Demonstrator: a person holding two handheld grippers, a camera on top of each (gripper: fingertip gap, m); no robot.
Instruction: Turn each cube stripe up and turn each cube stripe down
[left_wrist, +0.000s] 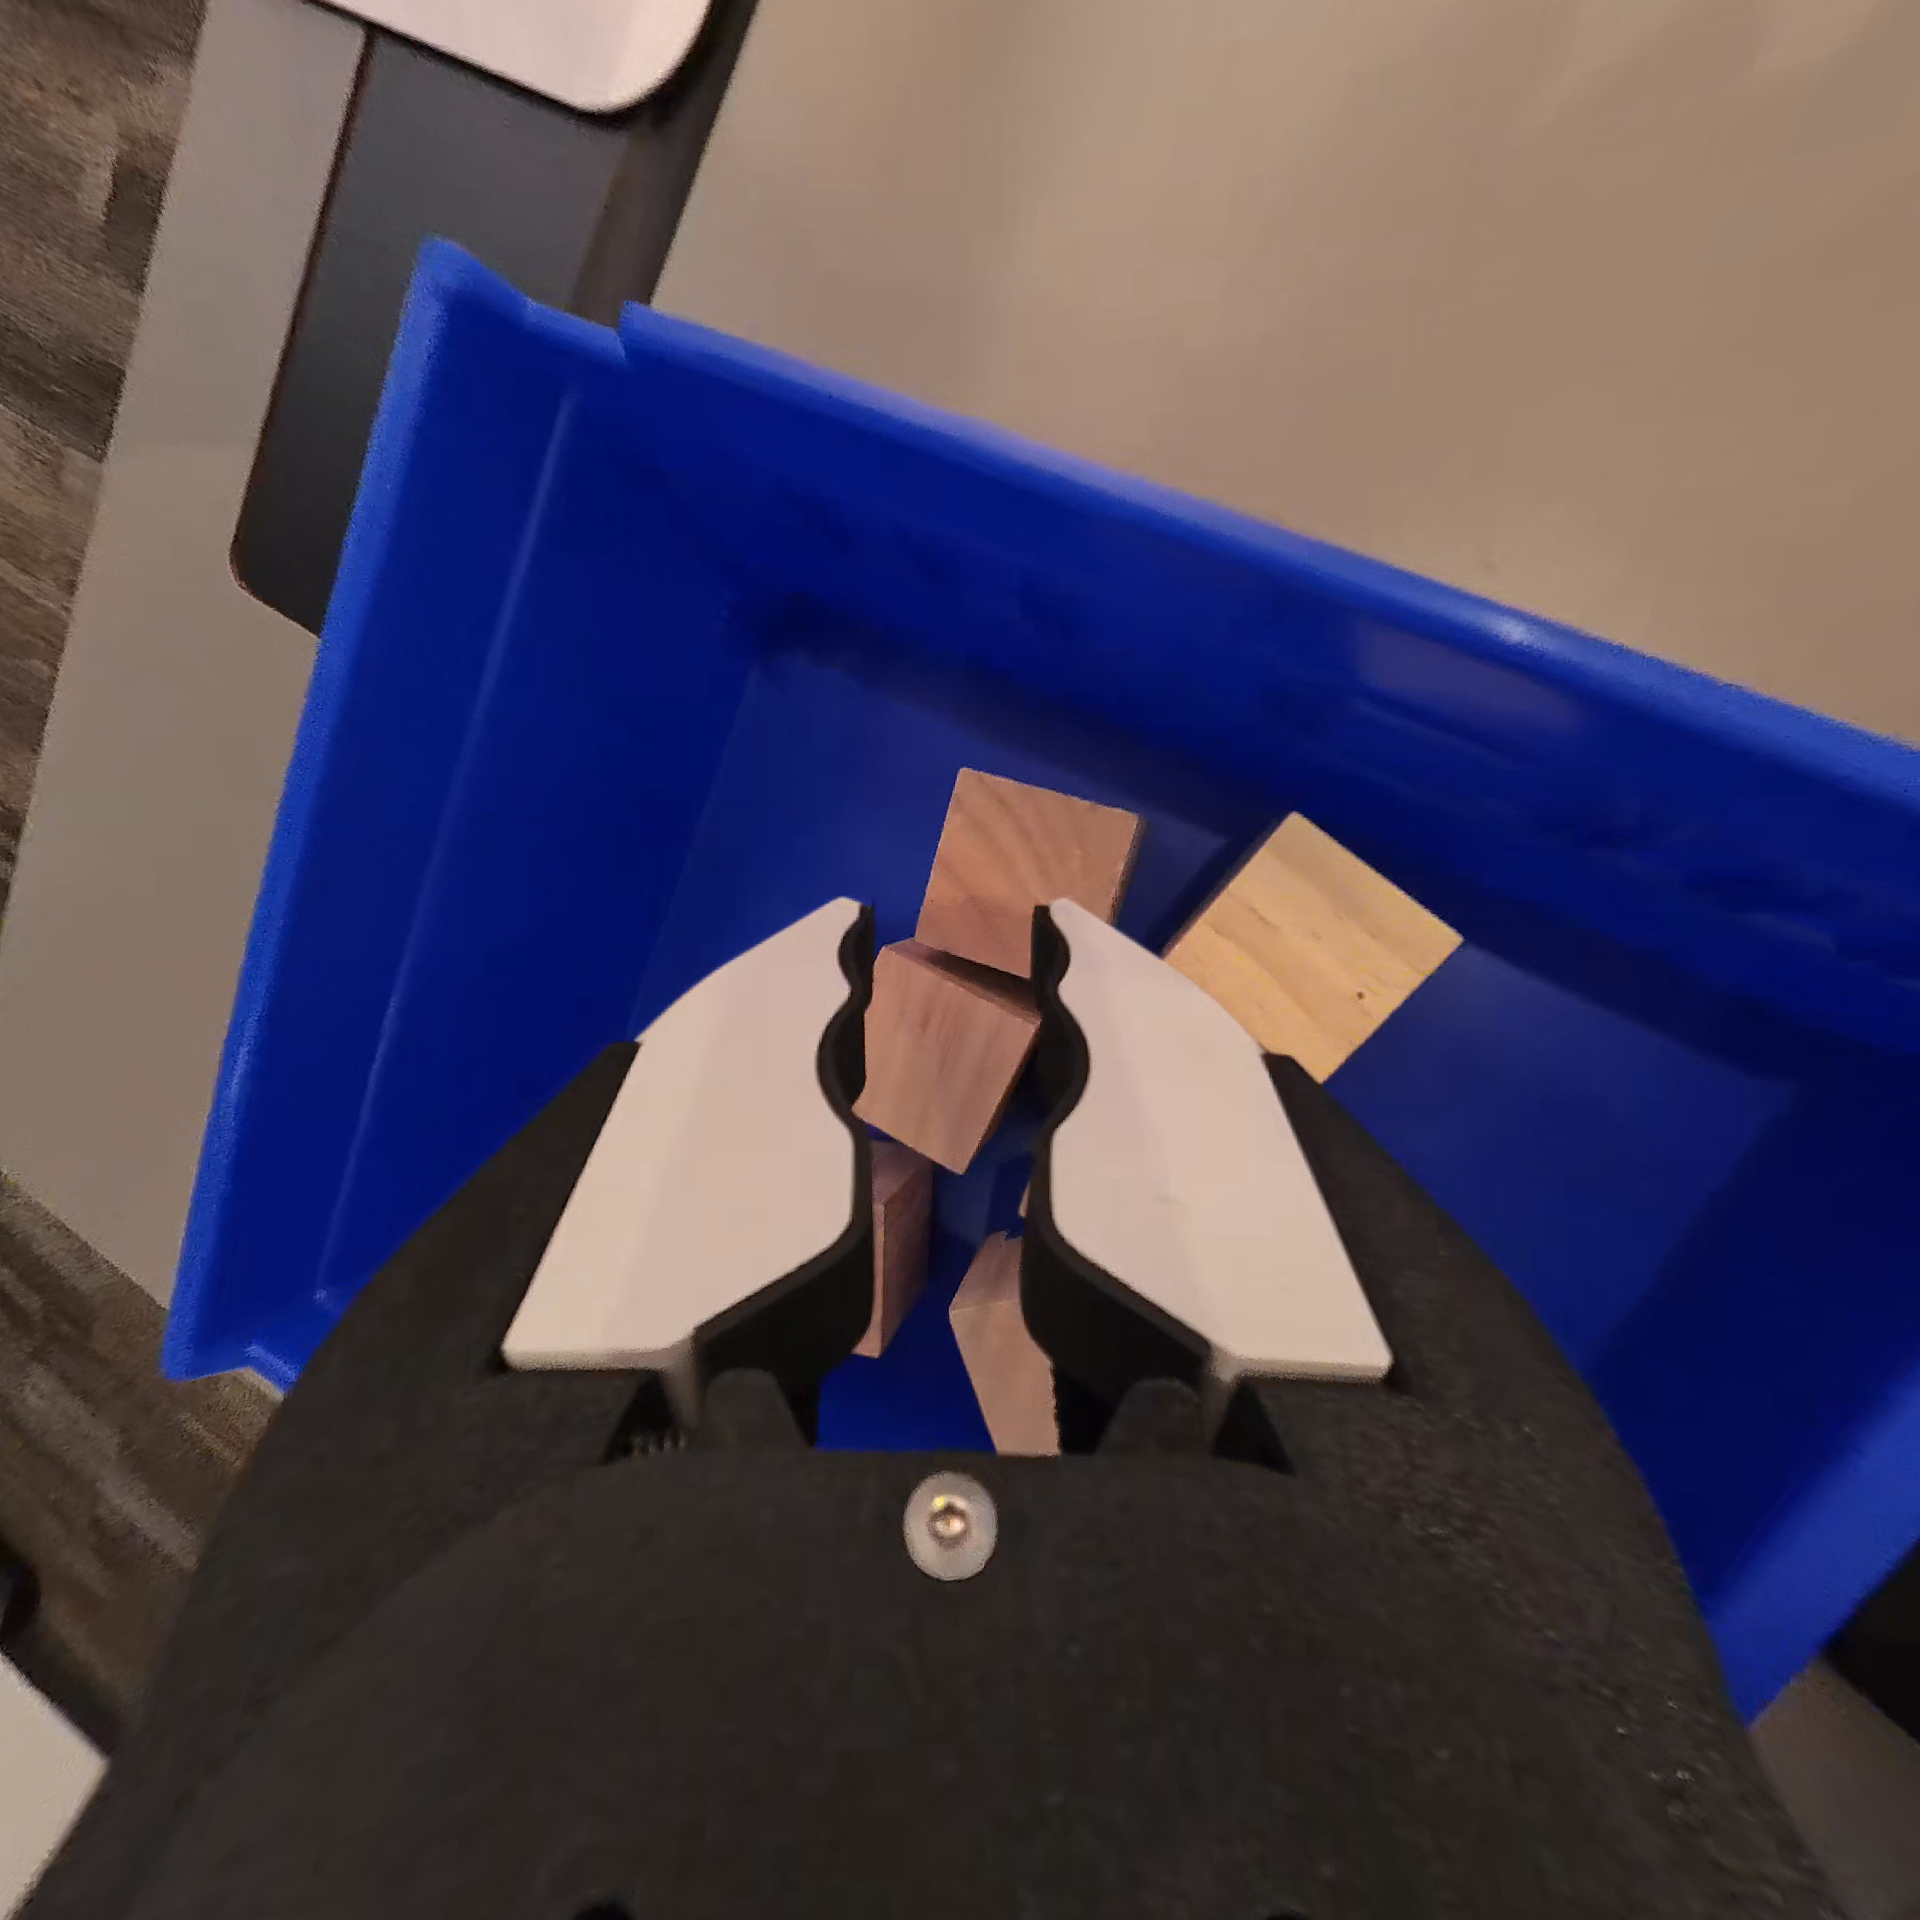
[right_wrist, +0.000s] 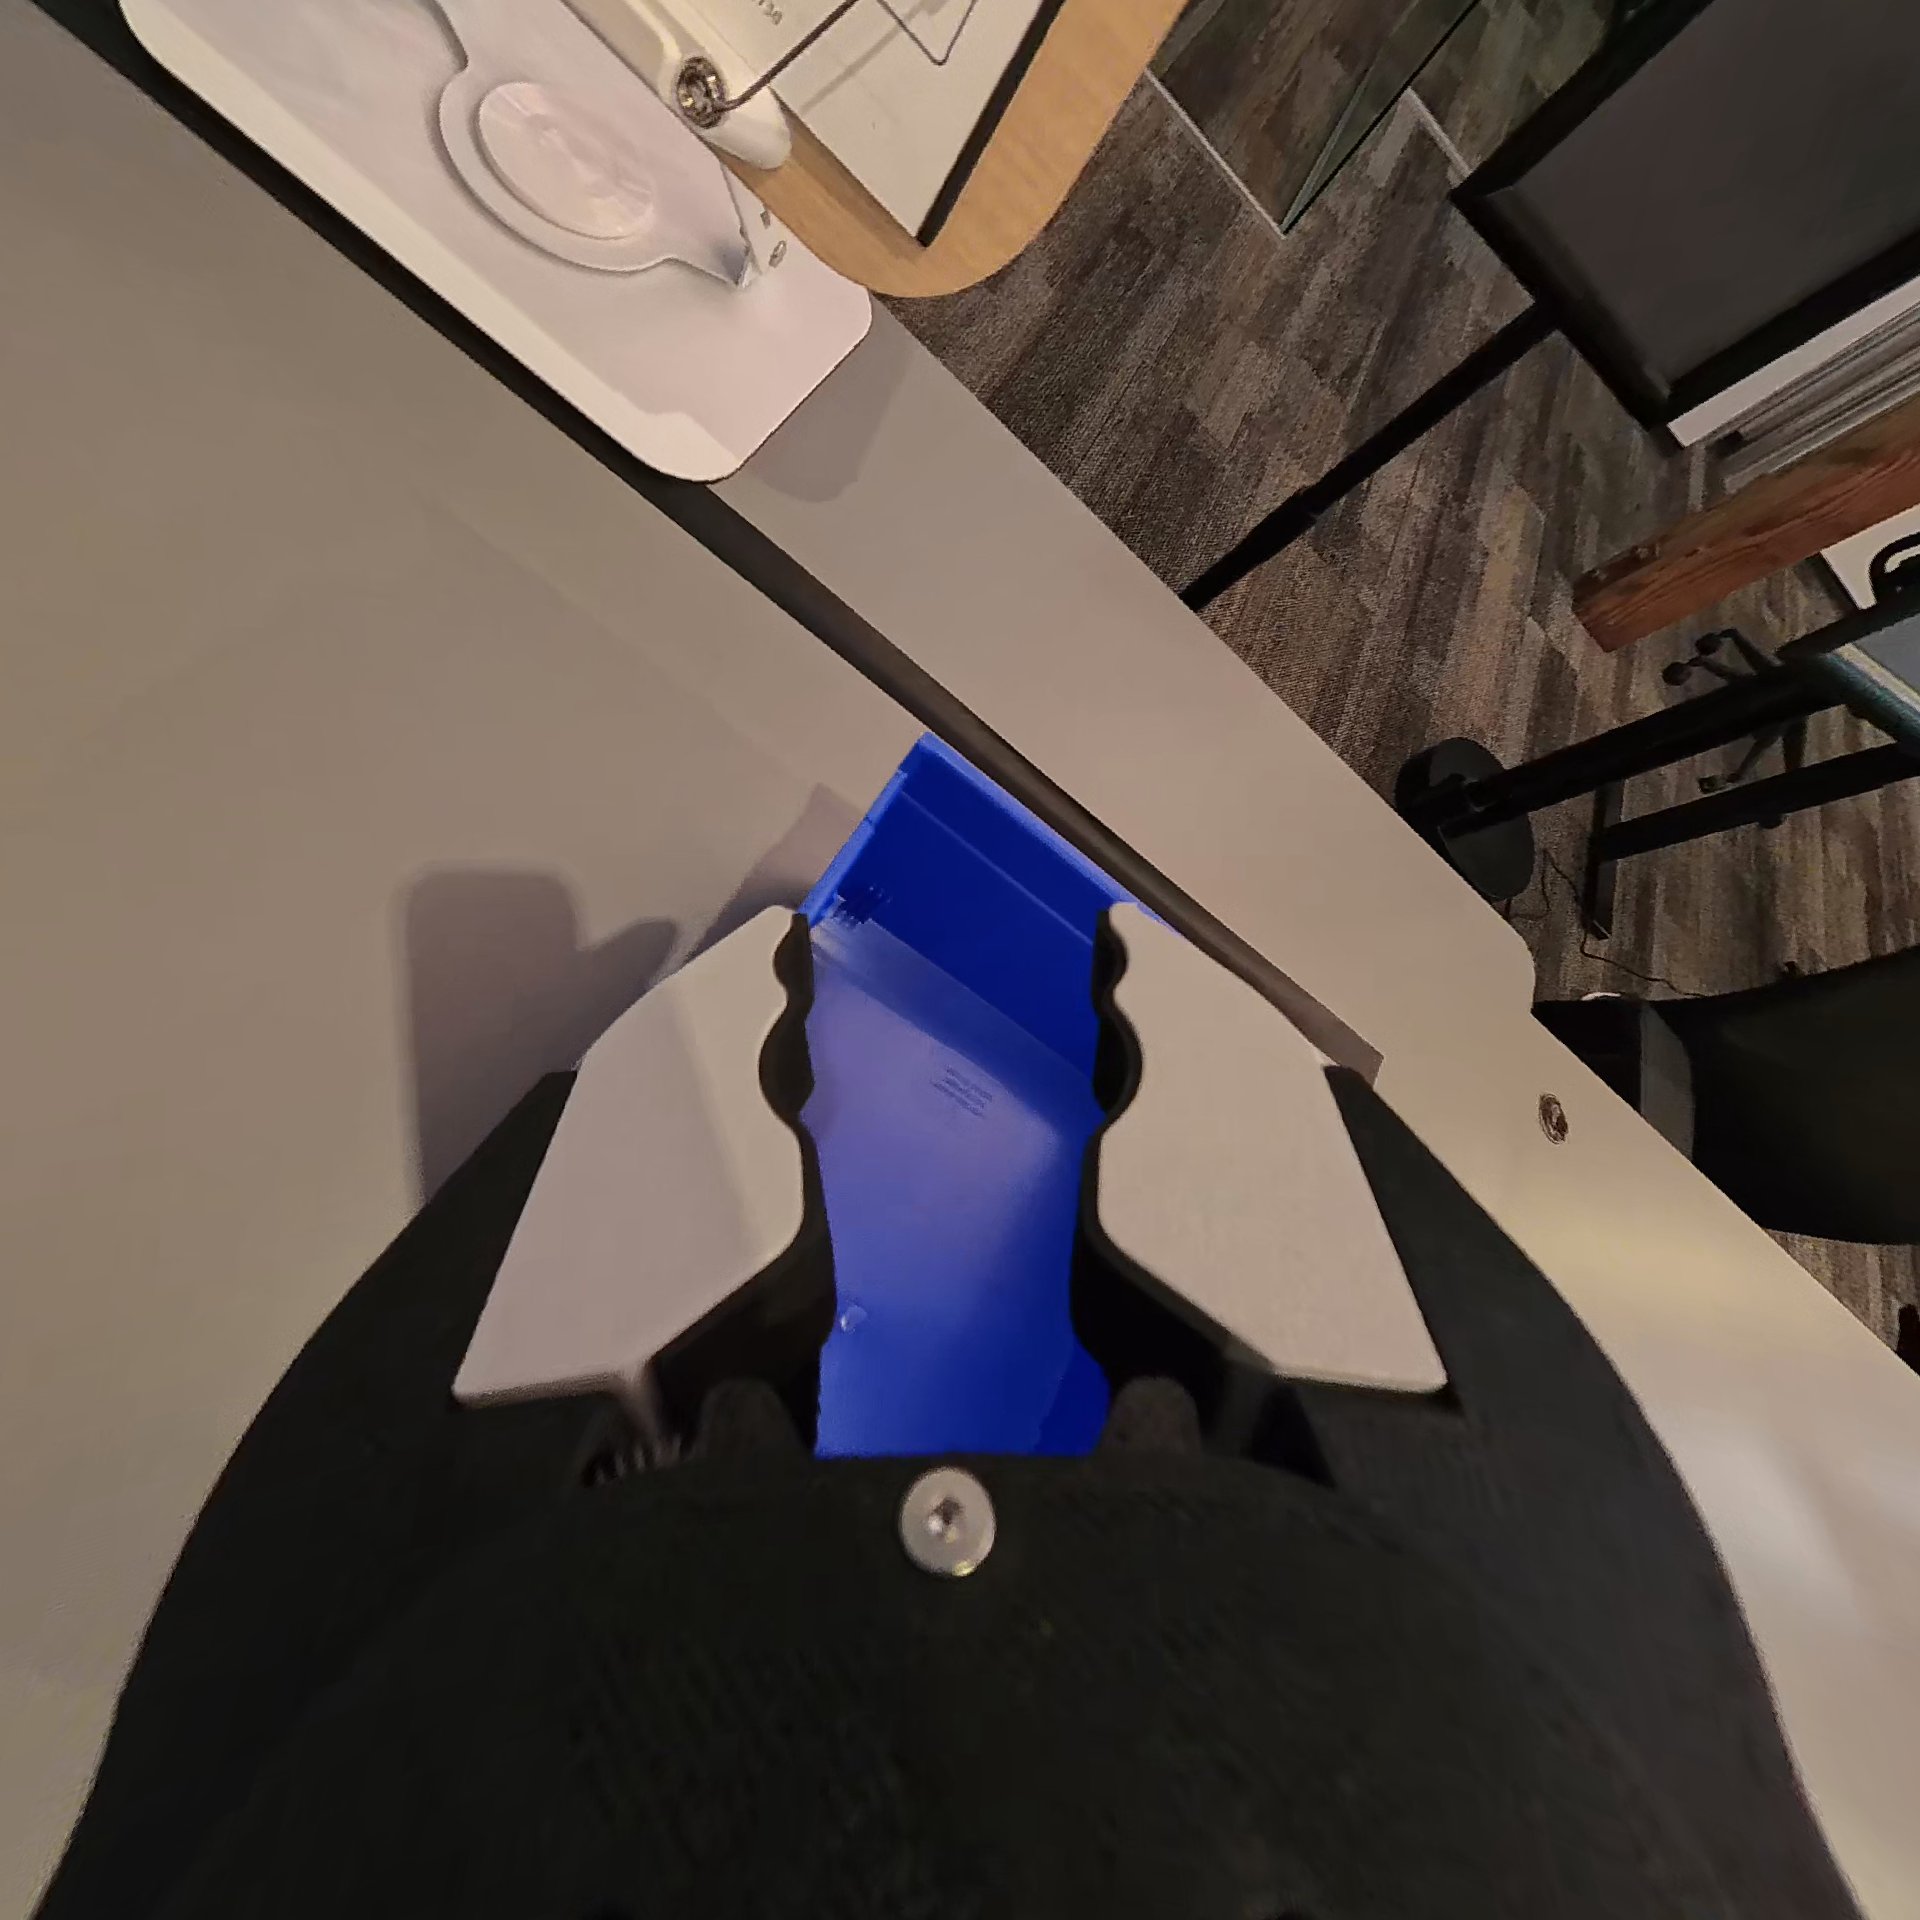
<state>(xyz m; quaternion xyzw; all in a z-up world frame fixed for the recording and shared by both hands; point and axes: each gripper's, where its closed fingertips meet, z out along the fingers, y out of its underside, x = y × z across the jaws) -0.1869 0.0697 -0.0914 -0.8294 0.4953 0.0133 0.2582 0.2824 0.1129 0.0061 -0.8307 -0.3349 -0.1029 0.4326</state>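
Observation:
In the left wrist view a blue plastic bin (left_wrist: 582, 727) holds several wooden cubes. My left gripper (left_wrist: 951, 925) is inside the bin, shut on a dark wood cube (left_wrist: 940, 1049) that sits tilted between the jaws. A second dark cube (left_wrist: 1023, 862) lies just behind it and a light wood cube (left_wrist: 1309, 940) lies to the right. Two more dark cubes (left_wrist: 899, 1257) (left_wrist: 997, 1340) show below the held one. No stripe shows on any visible face. My right gripper (right_wrist: 945, 935) is open and empty, with the blue bin's wall (right_wrist: 956, 1143) showing between its fingers.
The bin stands on a light grey table (right_wrist: 312, 675) near its edge. A white tray-like object (right_wrist: 582, 291) lies at the table's far side. Beyond the edge are patterned carpet (right_wrist: 1247, 364), dark chair and table legs (right_wrist: 1371, 499) and a black stand base (right_wrist: 1465, 821).

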